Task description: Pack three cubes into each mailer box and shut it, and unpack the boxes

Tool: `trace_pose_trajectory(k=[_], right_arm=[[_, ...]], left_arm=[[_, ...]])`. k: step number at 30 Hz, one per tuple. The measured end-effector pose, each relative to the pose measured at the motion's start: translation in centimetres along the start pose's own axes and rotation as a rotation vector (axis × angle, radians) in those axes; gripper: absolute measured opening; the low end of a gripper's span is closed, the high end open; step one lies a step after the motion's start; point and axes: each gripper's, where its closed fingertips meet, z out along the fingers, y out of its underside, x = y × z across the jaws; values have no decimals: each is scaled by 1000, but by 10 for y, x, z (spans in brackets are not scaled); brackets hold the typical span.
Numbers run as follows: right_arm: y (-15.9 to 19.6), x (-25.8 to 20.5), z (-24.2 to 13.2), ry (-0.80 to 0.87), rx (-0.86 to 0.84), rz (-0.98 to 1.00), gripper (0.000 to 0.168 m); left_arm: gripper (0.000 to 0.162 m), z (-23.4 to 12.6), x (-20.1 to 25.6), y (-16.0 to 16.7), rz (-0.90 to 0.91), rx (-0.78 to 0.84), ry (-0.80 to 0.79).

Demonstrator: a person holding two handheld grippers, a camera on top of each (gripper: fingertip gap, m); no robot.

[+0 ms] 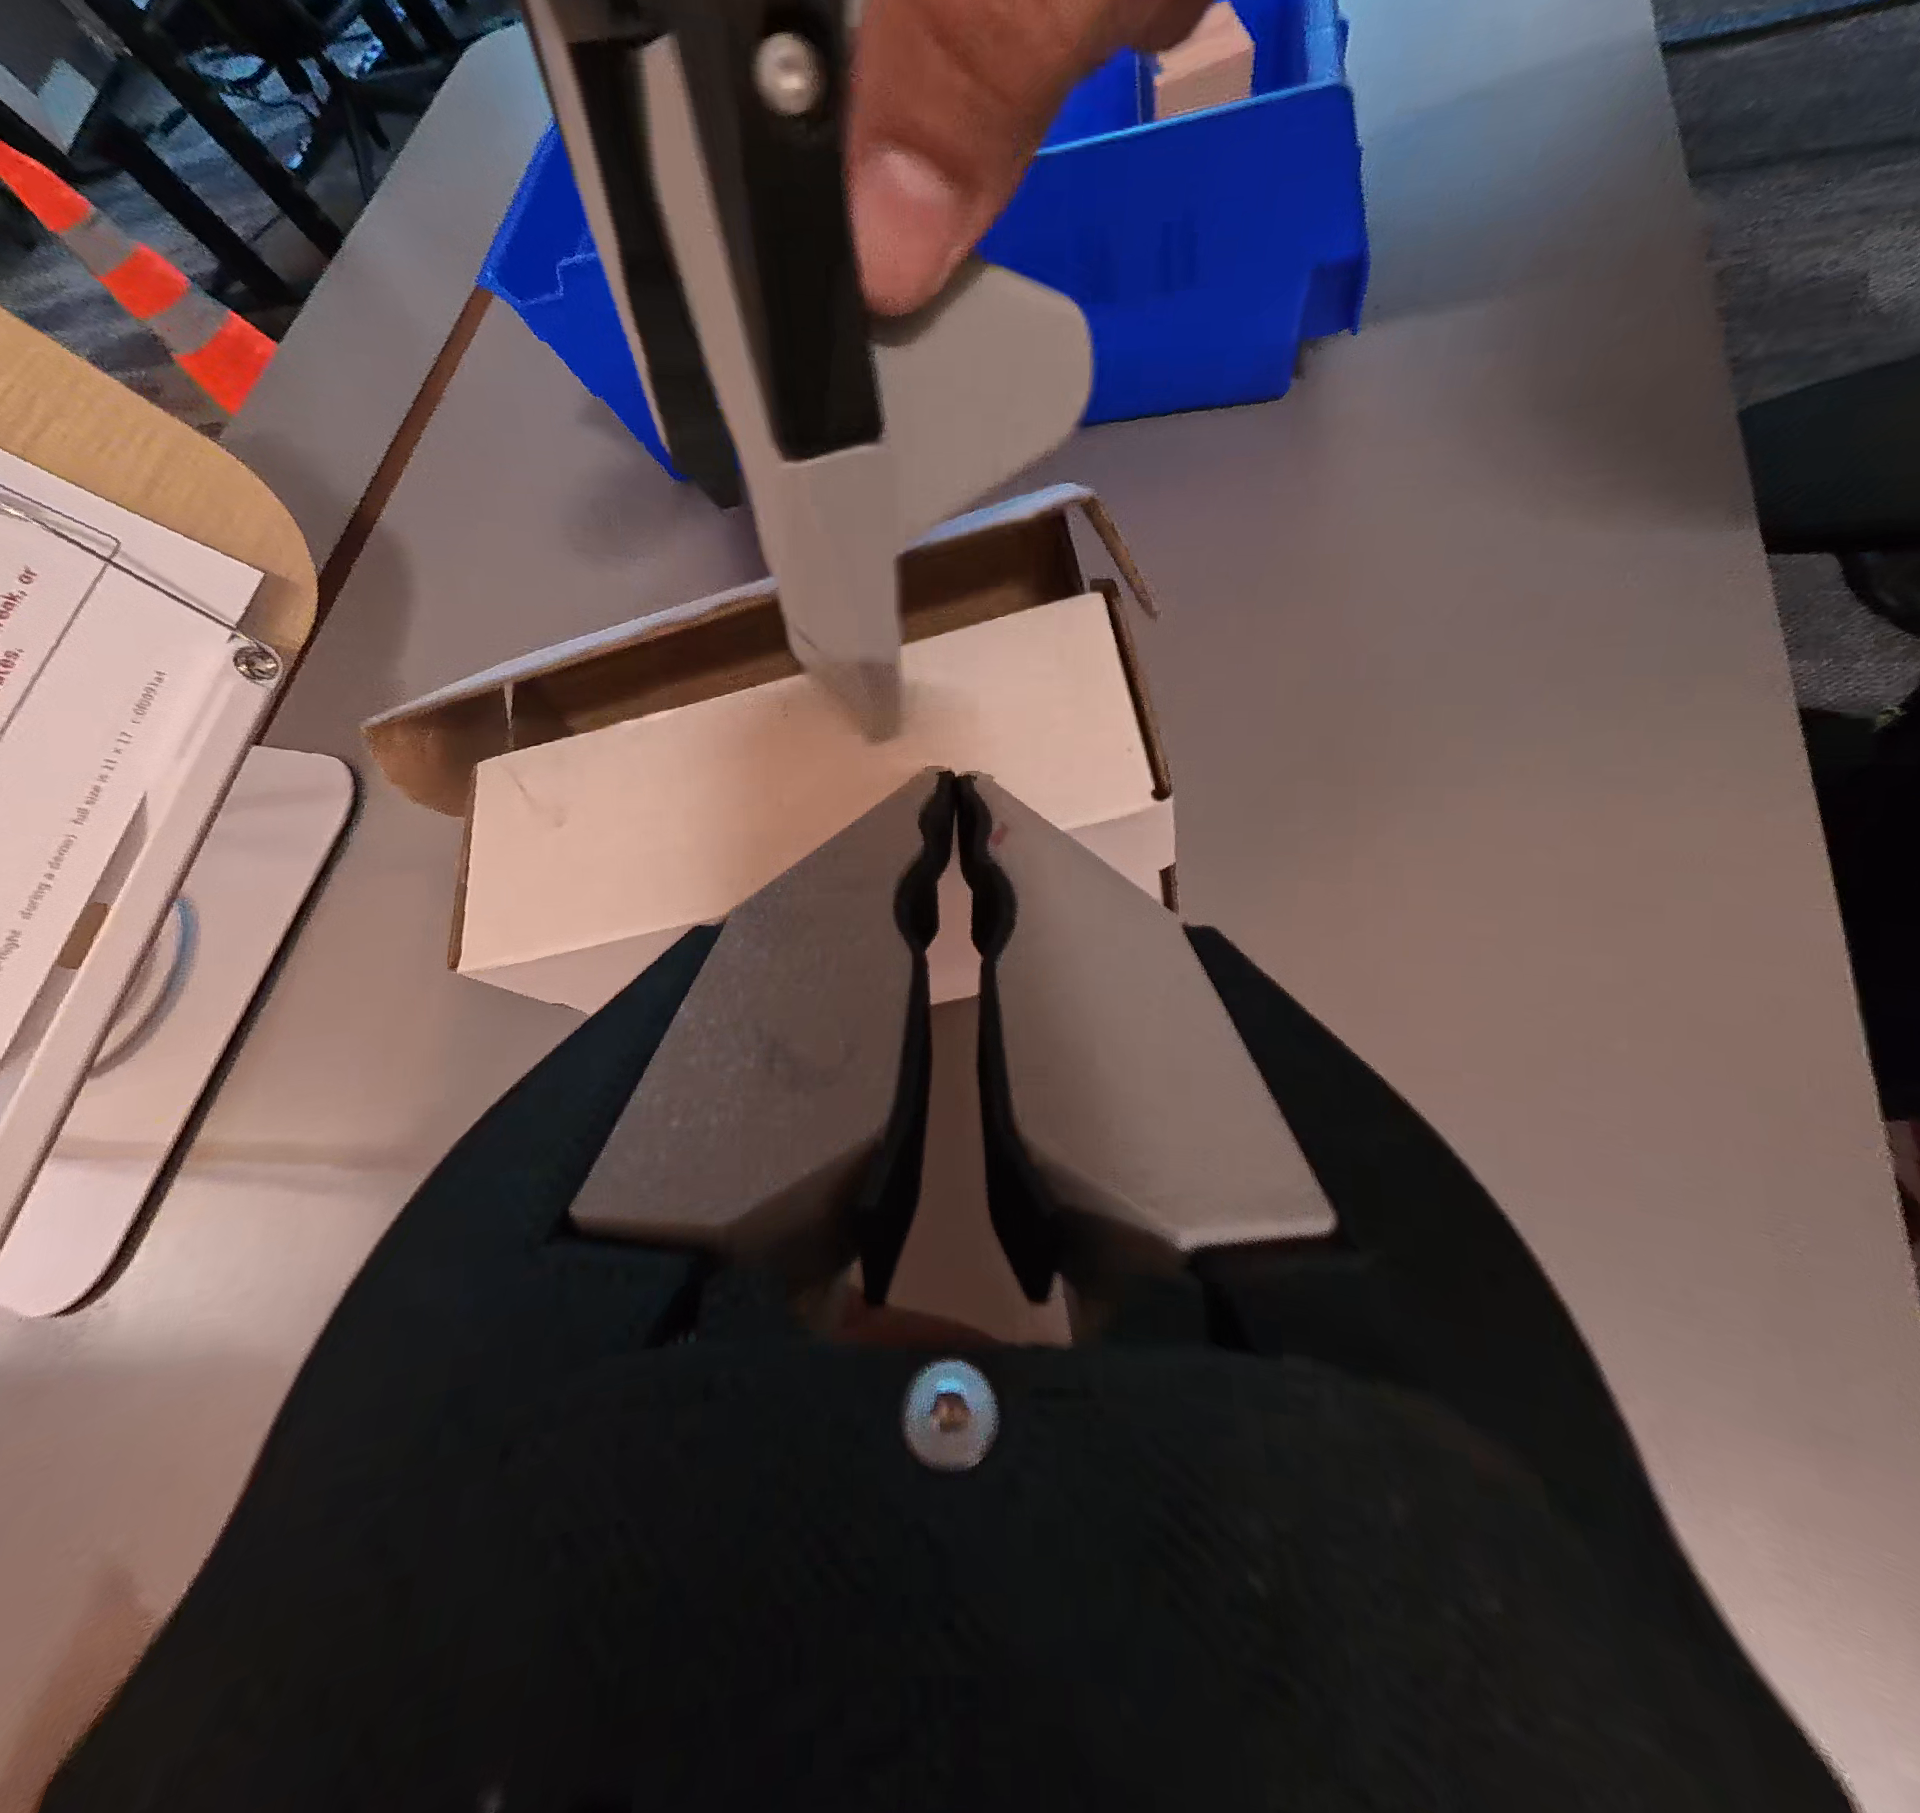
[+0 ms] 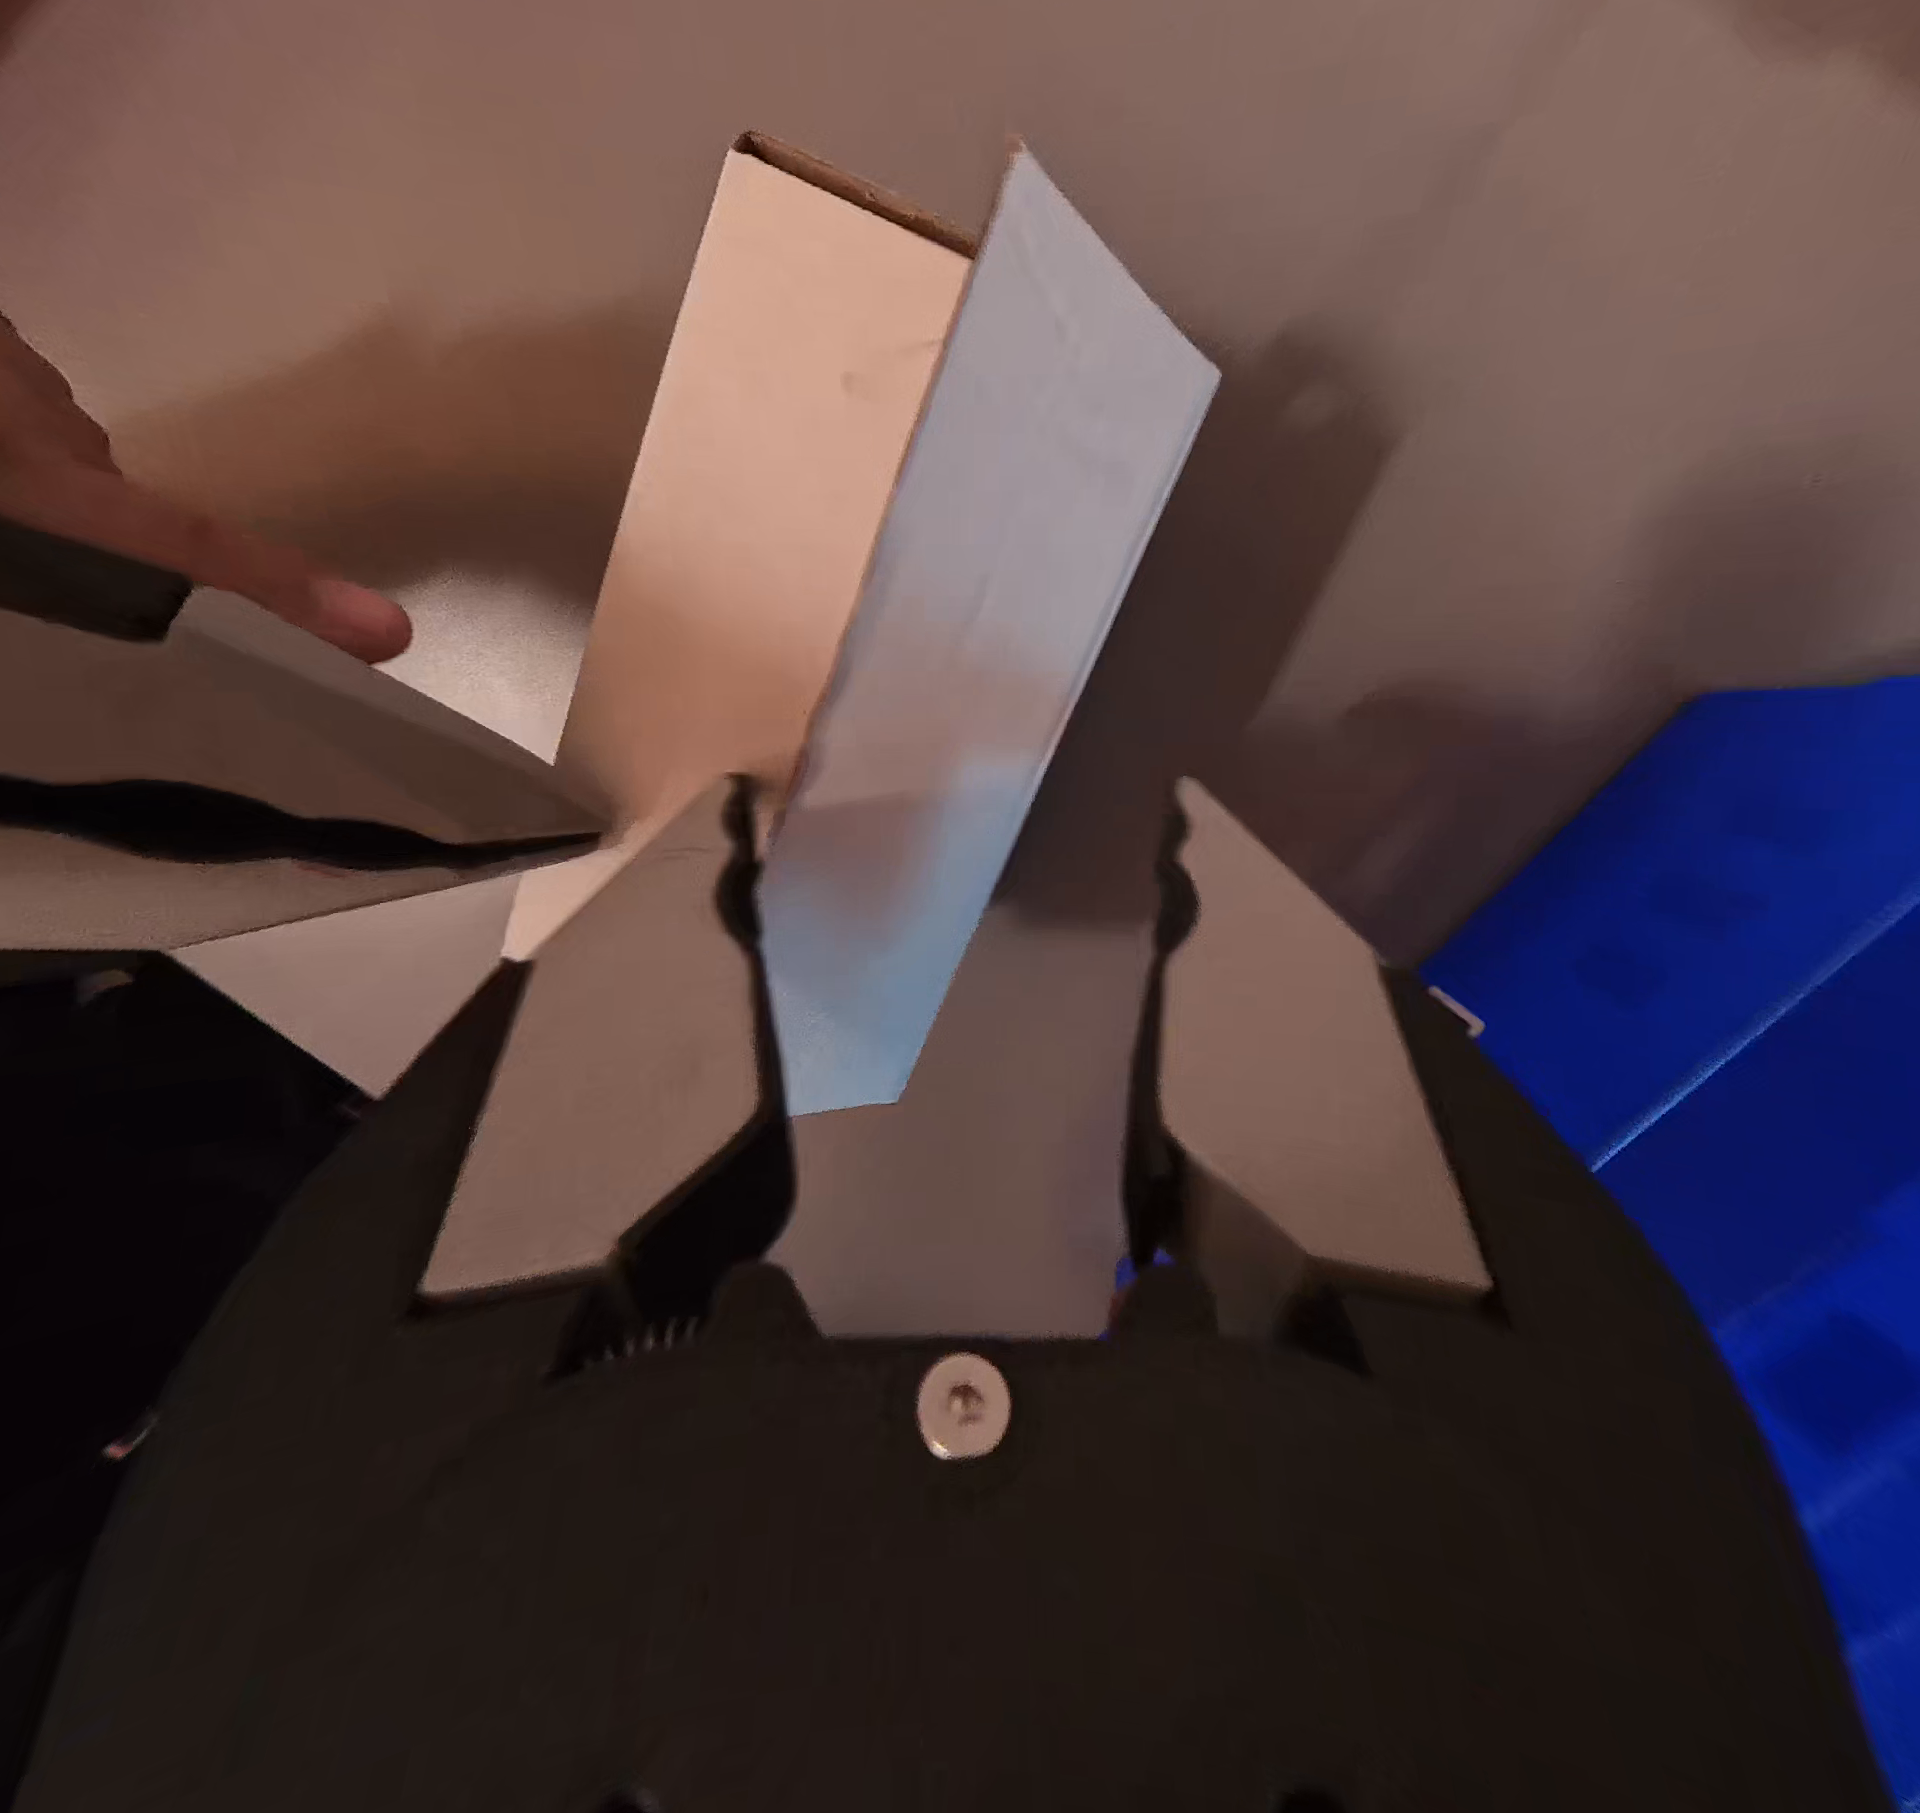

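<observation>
On the grey table [image 1: 1403, 828], the left gripper [image 1: 954, 787], fingers pressed together, and the right gripper [image 2: 956, 797], fingers spread, press the white mailer box [image 1: 727, 828] lid down; tucking its front flap likely follows.

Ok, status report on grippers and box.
Left gripper shut, tips at the mailer box lid. Right gripper open, pressing lid. Lid not tucked, back gap open. Blue bin behind, clear.
</observation>
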Motion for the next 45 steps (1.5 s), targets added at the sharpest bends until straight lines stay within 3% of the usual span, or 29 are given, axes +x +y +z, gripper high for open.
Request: trace_pose_trajectory(k=[2, 6, 9, 14, 22, 25, 35, 39, 42, 45], right_arm=[[-1, -4, -2, -26, -34, -5, 41], [3, 2, -6, -43, -96, 15, 30], [-15, -20, -21, -381, 31, 154, 14], [-21, -16, -14, -618, 167, 293, 0], [-32, -46, -9, -1065, 248, 465, 2], [-35, -47, -10, -1163, 271, 513, 8], [-35, -49, -4, -1227, 300, 559, 3], [-35, -57, -12, -1232, 272, 494, 30], [-43, -44, -32, -1079, 351, 380, 47], [-50, -31, -67, -1018, 458, 302, 56]], left_arm=[[0, 0, 0, 0, 13, -14, -16], [0, 0, 0, 0, 21, -24, -27], [0, -1, 0, 0, 15, -17, -27], [0, -1, 9, -3, 19, 7, 8], [0, 0, 14, -5, -6, 40, 62], [0, -1, 13, -4, 1, 46, 49], [0, -1, 14, -4, -54, 75, 30], [0, -3, 14, -5, -6, 69, -10], [0, -7, 18, -4, 36, 41, -31], [16, -21, 24, -15, 7, 69, -2]])
